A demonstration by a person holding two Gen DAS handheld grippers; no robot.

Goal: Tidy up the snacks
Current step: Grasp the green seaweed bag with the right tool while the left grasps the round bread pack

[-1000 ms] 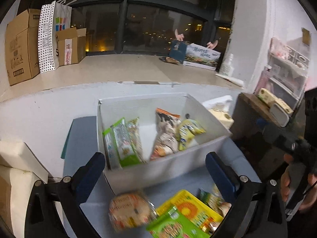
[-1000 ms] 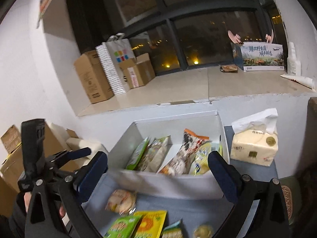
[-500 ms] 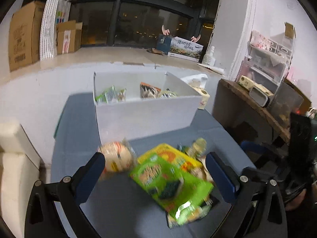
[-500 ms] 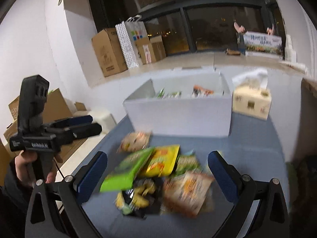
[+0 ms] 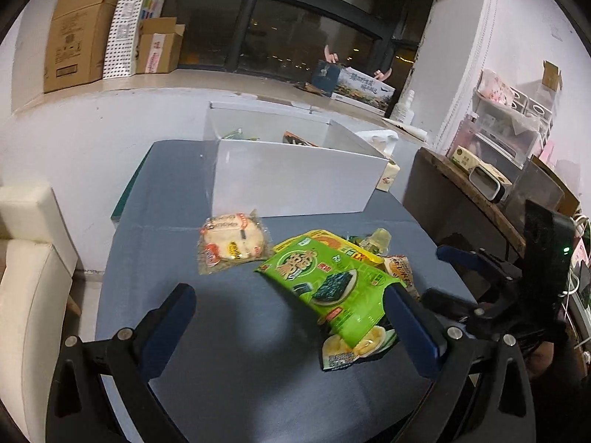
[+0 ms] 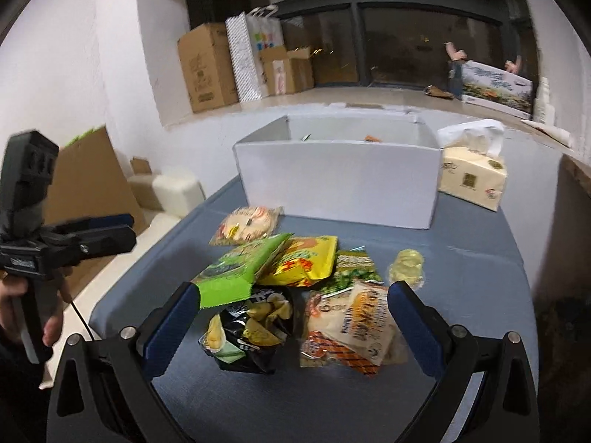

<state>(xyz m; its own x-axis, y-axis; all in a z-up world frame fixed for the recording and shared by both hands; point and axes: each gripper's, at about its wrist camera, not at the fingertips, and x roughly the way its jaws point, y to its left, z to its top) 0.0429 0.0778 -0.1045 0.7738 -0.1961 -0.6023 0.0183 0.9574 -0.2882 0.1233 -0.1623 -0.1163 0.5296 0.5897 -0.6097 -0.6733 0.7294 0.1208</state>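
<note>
A pile of snack packs lies on the blue-grey table [image 5: 229, 332]: a green seaweed pack [image 5: 328, 280] [image 6: 236, 269], a yellow pack [image 6: 306, 258], a black chip bag [image 6: 251, 328], an orange-white pack [image 6: 354, 325], a round clear-wrapped bread [image 5: 232, 241] [image 6: 247, 223] and a small yellow jelly cup [image 6: 406, 264]. Behind them stands a white box [image 5: 295, 181] [image 6: 340, 184] holding several packs. My left gripper [image 5: 291, 321] is open, low over the table left of the pile. My right gripper [image 6: 291, 317] is open, straddling the black bag and the orange-white pack.
A tissue pack [image 6: 472, 177] sits right of the box. Cardboard boxes [image 5: 77, 33] and a dotted bag line the window ledge. A wooden side table [image 5: 472, 192] with shelves is at the right, a cream seat [image 5: 26, 258] at the left.
Both grippers have pulled back from over the white box and dropped low in front of the snack pile. Both stay open and empty.
</note>
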